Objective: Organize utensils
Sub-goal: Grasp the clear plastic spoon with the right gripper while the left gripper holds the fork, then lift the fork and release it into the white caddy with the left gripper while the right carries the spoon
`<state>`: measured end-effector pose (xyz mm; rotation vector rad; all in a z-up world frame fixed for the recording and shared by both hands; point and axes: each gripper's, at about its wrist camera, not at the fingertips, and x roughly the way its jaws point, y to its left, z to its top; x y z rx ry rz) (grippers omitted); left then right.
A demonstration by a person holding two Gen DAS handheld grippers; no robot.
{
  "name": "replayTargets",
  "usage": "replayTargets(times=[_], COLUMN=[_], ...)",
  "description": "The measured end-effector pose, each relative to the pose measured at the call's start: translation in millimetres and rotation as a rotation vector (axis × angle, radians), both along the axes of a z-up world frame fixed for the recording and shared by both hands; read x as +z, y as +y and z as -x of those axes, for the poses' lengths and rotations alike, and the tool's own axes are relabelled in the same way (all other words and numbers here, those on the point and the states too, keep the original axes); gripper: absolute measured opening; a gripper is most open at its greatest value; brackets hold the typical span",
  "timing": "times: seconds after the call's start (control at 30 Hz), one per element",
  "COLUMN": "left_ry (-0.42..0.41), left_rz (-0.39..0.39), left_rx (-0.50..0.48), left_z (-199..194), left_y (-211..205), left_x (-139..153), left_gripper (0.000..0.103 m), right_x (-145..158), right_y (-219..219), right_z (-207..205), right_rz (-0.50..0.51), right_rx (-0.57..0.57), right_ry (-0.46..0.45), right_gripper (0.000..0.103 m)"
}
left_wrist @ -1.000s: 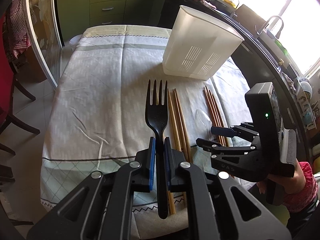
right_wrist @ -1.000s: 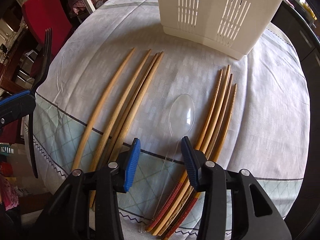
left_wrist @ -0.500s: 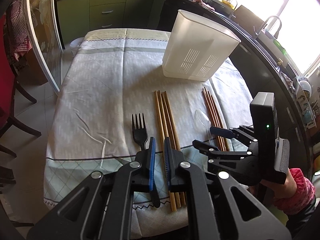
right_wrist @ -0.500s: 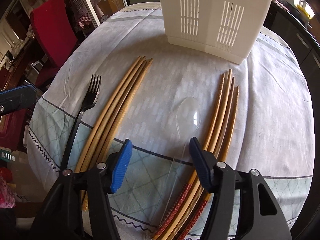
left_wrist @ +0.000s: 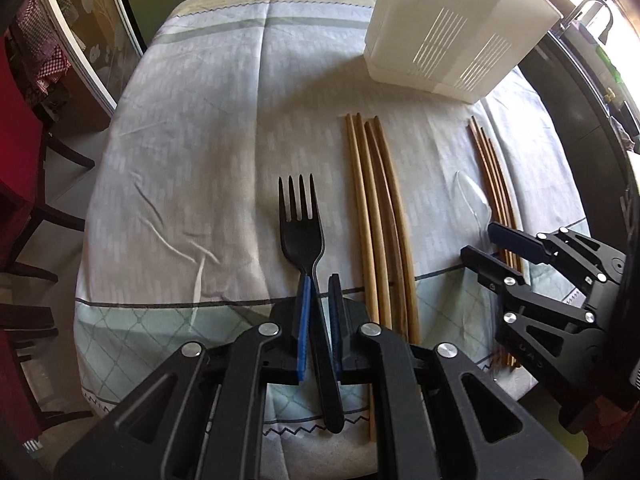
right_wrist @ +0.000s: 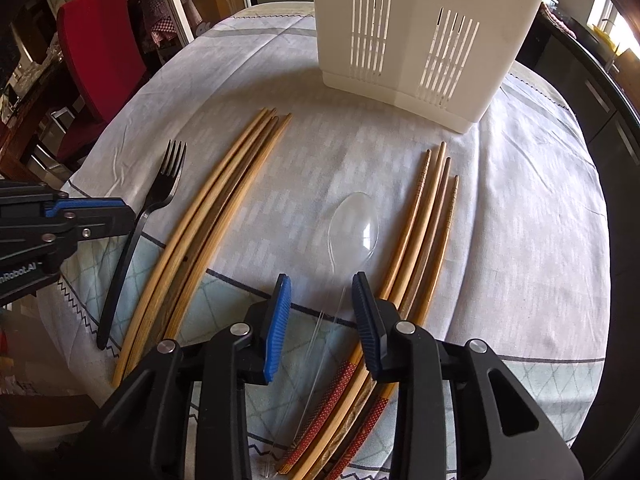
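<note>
The left tongs [left_wrist: 319, 280] sit low over the near edge of the table, pads parted a little with the black fork's [left_wrist: 303, 236] handle running between them. The handle looks to touch the blue left pad, but a sliver of gap shows on the other side, so I'd call them loose around it, not clamped. The fork itself lies flat on the tablecloth [left_wrist: 192, 160], tines pointing away from the tongs.

The right tongs [right_wrist: 322, 290] hang well apart, straddling the thin stem of the clear plastic spoon [right_wrist: 354, 224], whose bowl lies just ahead of the tips.

Just right of the left tongs lies a bundle of long pale chopsticks [left_wrist: 376, 220]. Touching the right tongs' outer finger lies a second bundle of darker chopsticks with red patterned ends [right_wrist: 424, 232]. Far ahead of both stands the white slotted utensil holder [right_wrist: 420, 36].

From where I stand, the spoon is the worry. Its stem is nearly invisible and lies flat, so the right tongs could close above it and catch nothing, or nip a neighbouring chopstick and scatter the bundle. It also looks slick, and may twist or flick out of a hard squeeze. On the left, a lift off that half-hold would let the fork pivot and drop onto the pale chopsticks.
</note>
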<state>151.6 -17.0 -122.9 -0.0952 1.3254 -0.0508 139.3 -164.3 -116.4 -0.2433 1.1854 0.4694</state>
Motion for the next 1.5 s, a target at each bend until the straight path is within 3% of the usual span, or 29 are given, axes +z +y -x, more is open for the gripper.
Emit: replayTargets(times=[0.2,0.3,0.57,0.73,0.97,1.2,1.37,1.5], left_ry=[0.023,0.021,-0.034,-0.168,-0.423,-0.746,-0.924,-1.002], left_rz=[-0.044,-0.055,-0.044,-0.004,0.097,0.146,0.170,0.104], left_rx=[0.024,0.020,0.025,0.040,0.024,0.028,0.026,0.031], left_z=[-3,-4,-5,3,14,-32,-78,-105], left_y=[-1,-3,1,14,12,-18,-41,-59], left_x=[-10,-11,-4,34,112,180,189,182], left_gripper=[0.012,0.012,0.009,0.009,0.009,0.009,0.009,0.009], right_x=[0,1,13,43,95,124,128,133], right_y=[0,1,-13,-28,-51,-90,-121,-132], right_z=[1,1,-1,8,32,46,48,56], right_rz=[0.003,-0.006,-0.133,-0.270,-0.399,-0.493,-0.531,-0.553], right_rx=[0.002,0.005,-0.022,-0.033,-0.054,-0.125,-0.175,-0.205], right_ry=[-0.005,-0.002,0.022,-0.028,-0.212,-0.327,-0.334,-0.354], right_gripper=[0.030,0.011,0.009,0.009,0.009,0.009,0.009,0.009])
